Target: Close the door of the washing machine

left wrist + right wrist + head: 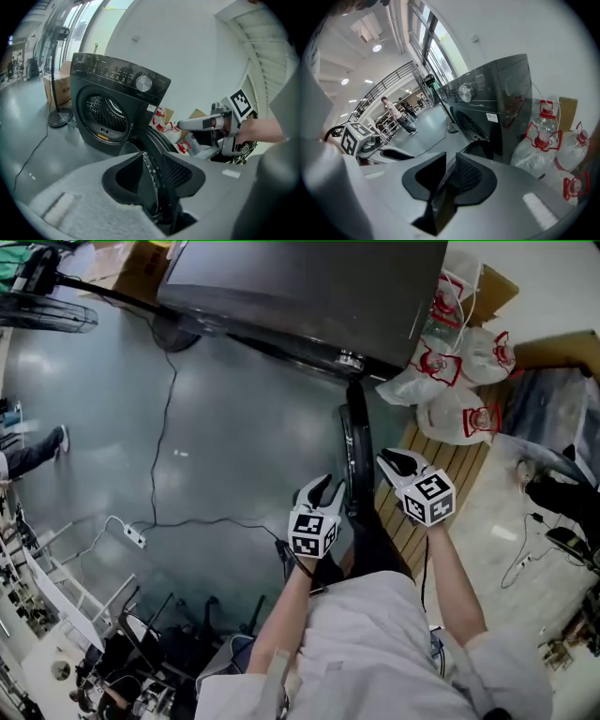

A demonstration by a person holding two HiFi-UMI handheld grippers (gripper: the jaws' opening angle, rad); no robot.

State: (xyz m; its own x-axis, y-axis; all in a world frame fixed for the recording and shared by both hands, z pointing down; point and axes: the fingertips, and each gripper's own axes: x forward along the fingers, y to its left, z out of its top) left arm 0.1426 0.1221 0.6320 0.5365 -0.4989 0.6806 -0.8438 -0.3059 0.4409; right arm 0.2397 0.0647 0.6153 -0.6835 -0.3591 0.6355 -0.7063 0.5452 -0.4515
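A black front-loading washing machine (309,296) stands at the top of the head view, its drum opening (105,115) uncovered. Its round door (354,465) hangs open, edge-on toward me. My left gripper (323,495) is just left of the door's outer edge and my right gripper (398,465) just right of it. In the left gripper view the jaws (152,180) stand apart with the door's rim (154,140) in the gap. In the right gripper view the jaws (450,176) are also apart with the door's edge (480,147) between them. No pad clearly presses on it.
Bagged water bottles (459,362) lie right of the machine beside a wooden pallet (450,465). A standing fan (47,310) and a cardboard box (56,89) are on the left. A cable and power strip (134,537) cross the grey floor. A person (393,115) walks far off.
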